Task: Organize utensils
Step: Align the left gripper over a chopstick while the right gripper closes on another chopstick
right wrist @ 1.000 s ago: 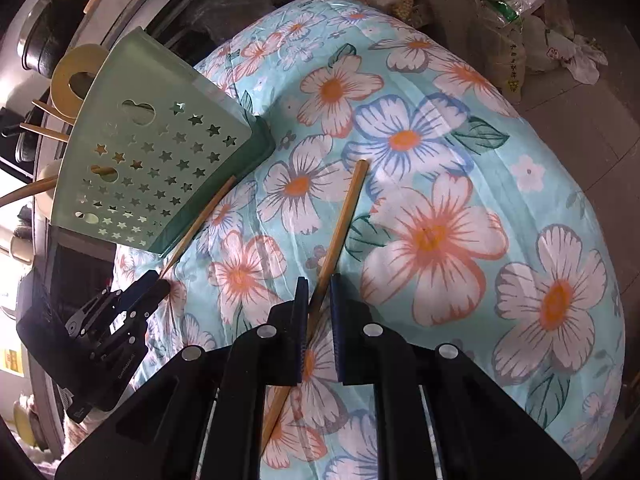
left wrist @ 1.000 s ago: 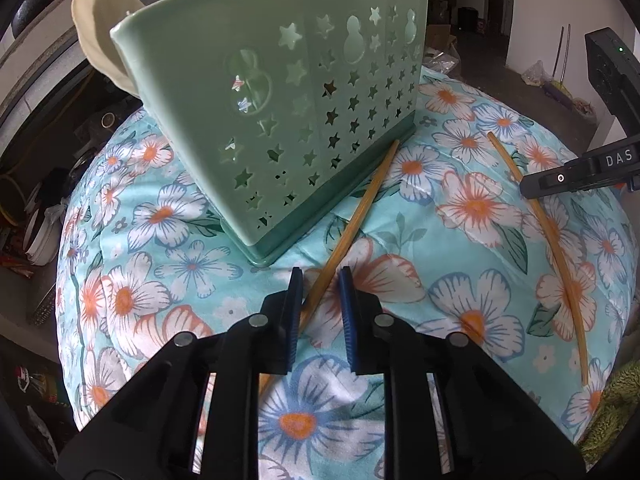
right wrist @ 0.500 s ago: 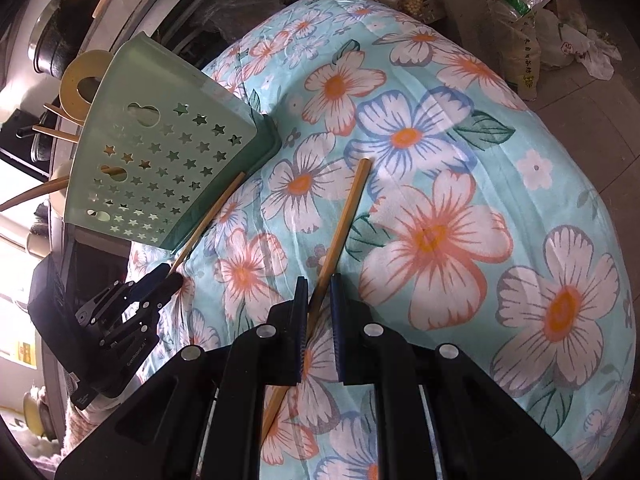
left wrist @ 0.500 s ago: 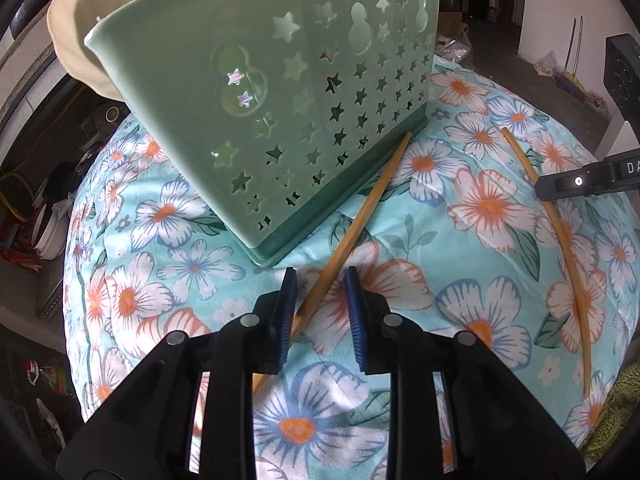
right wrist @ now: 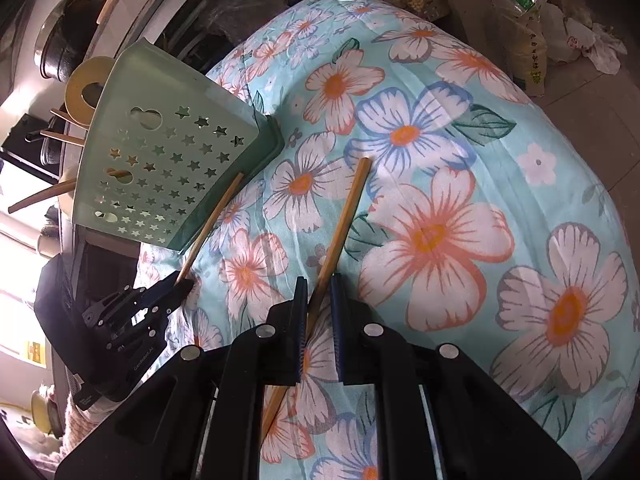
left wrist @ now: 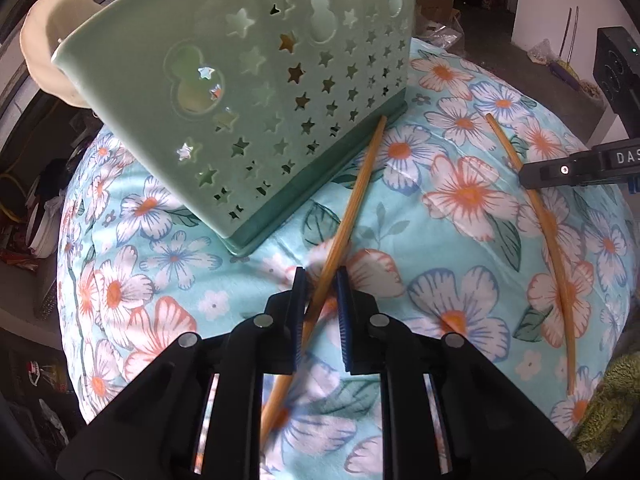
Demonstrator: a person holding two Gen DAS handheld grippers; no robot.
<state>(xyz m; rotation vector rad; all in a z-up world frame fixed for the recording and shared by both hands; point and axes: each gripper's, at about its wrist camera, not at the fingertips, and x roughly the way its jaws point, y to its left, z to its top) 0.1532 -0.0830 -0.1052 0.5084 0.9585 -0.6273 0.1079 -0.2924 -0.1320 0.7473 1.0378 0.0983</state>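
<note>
Left wrist view: left tongs [left wrist: 320, 280] point down at floral cloth [left wrist: 460, 240] covering desk, jaws narrow and closing, w/ a bamboo chopstick [left wrist: 352, 208] running between them; pads sit near it but a gap shows on both sides, so not pressing on it. That stick's far tip touches base of green star-cut utensil holder [left wrist: 256, 92], which stands on cloth, upper left. Pale spoon [left wrist: 44, 56] and another wooden stick poke out behind holder rim. Second chopstick [left wrist: 548, 240] lies further right on cloth, well apart from first; right tongs reach it from right edge. Right wrist view: right tongs [right wrist: 318, 280] narrow, second chopstick [right wrist: 340, 232] passes between pads; whether pads actually pinch it, can't tell from frame, though gap is near fully closed. Stick angles up-right over an orange-centred flower. First chopstick [right wrist: 212, 220] to the left, tip at holder [right wrist: 160, 168] base, lower end at left tongs [right wrist: 180, 284]. Pots, bags beyond the cloth, blurred.
</note>
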